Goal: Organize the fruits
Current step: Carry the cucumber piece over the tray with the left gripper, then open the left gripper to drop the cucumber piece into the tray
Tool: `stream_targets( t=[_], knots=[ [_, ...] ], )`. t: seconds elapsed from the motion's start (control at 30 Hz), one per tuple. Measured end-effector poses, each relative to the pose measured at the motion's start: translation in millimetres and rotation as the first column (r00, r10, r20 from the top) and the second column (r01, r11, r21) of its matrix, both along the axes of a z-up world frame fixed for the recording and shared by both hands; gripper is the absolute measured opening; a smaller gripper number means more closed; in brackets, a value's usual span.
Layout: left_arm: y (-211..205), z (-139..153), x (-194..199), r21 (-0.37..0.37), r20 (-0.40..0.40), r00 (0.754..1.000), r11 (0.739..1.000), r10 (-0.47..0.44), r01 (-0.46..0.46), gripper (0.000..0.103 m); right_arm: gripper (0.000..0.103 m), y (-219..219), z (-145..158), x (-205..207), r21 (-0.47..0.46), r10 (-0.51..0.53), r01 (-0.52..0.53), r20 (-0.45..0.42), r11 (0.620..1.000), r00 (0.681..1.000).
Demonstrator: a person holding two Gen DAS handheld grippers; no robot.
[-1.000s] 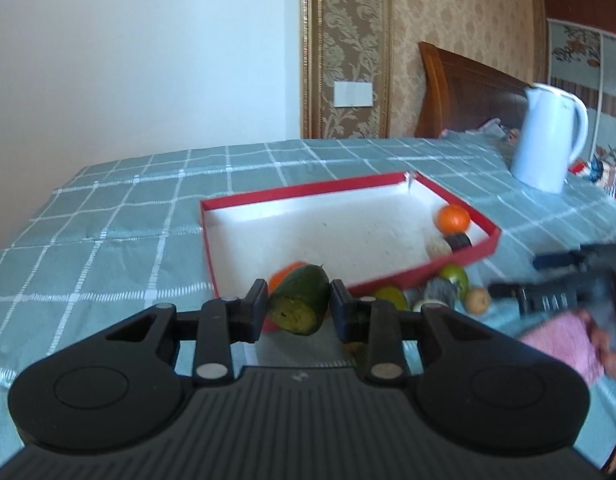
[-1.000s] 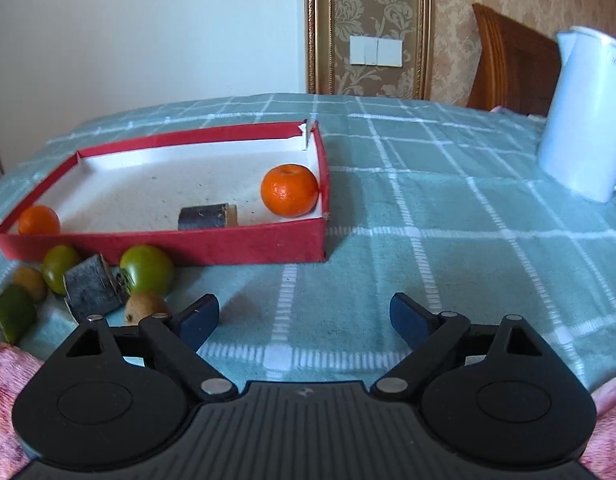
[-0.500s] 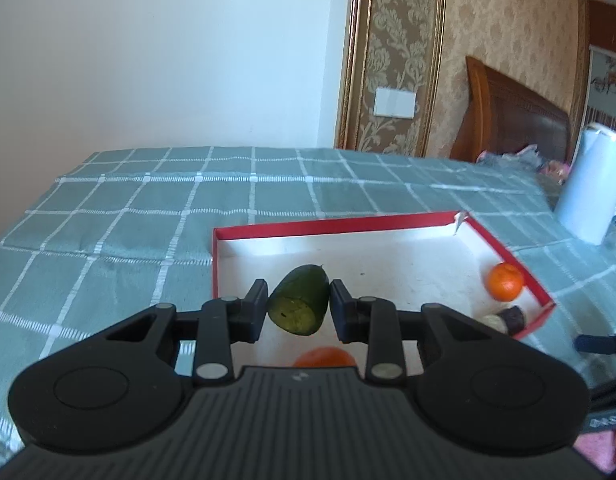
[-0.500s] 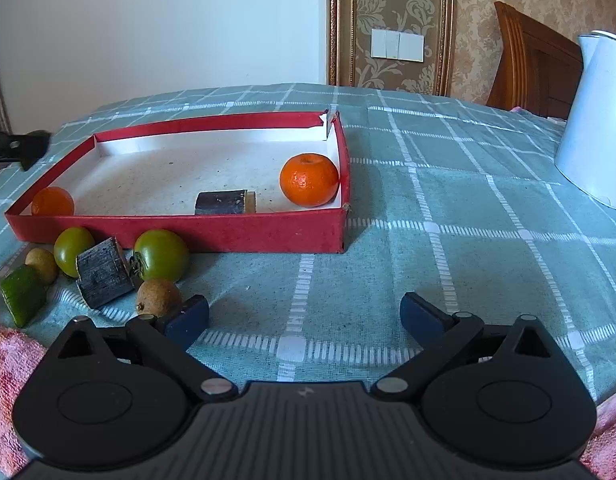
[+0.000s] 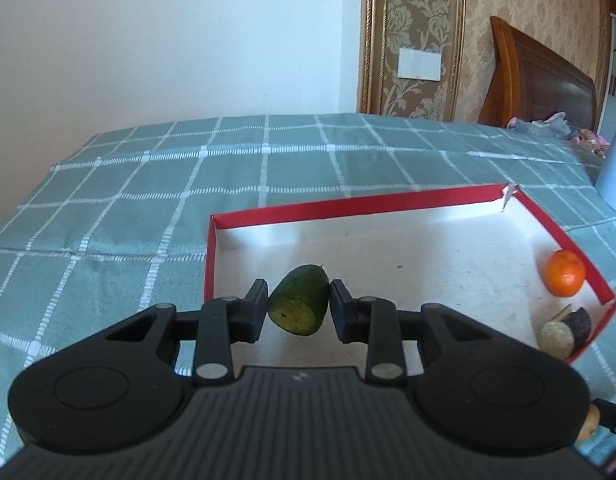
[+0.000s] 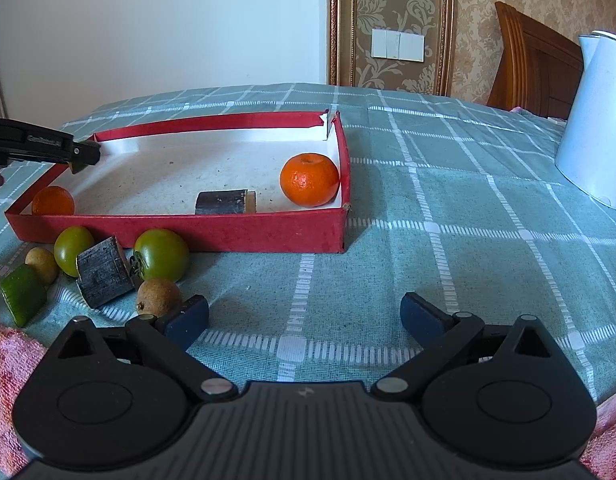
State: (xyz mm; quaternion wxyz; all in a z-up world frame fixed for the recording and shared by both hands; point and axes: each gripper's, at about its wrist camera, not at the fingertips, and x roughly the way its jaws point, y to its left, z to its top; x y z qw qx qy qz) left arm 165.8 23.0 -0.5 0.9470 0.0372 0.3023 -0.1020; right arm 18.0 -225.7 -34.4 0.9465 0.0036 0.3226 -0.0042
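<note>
My left gripper (image 5: 299, 309) is shut on a dark green cut fruit piece (image 5: 300, 300) and holds it above the near left corner of the red box (image 5: 347, 204). An orange (image 5: 565, 273) and a dark cut stick (image 5: 579, 322) lie in the box's right corner. In the right wrist view the box (image 6: 228, 234) also holds a smaller orange (image 6: 52, 201), and the left gripper (image 6: 82, 156) reaches over its left rim. My right gripper (image 6: 304, 320) stands wide open above the cloth with nothing between its fingers. A brown fruit (image 6: 159, 297) lies beside its left fingertip.
Outside the box's front wall lie two green tomatoes (image 6: 161, 255), a dark block (image 6: 104, 272), another small brown fruit (image 6: 42, 265) and a green wedge (image 6: 23, 300). A white kettle (image 6: 595, 120) stands far right. A pink towel (image 6: 4, 360) lies near left.
My left gripper has carried the green piece from in front of the box to above its inside. The right gripper's jaws have spread wider; it has stayed where it was.
</note>
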Motion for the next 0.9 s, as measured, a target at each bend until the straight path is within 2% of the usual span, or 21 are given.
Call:
stream_targets(
  t=[0.27, 0.67, 0.9],
  knots=[
    [-2.3, -12.6, 8.5, 0.017, -0.034, 0.999, 1.000, 0.009, -0.009, 0.030, 0.103, 0.0, 0.0, 0.0, 0.000, 0.000, 0.000, 0.000, 1.000, 1.000],
    [-2.1, -14.8, 7.2, 0.036, -0.031, 0.999, 0.999, 0.016, -0.015, 0.034, 0.103, 0.5, 0.0, -0.1, 0.000, 0.000, 0.000, 0.000, 1.000, 1.000],
    [3.9, -5.8, -5.4, 0.032, -0.007, 0.999, 0.999, 0.038, -0.038, 0.045, 0.103, 0.4, 0.0, 0.0, 0.000, 0.000, 0.000, 0.000, 1.000, 1.000]
  ],
)
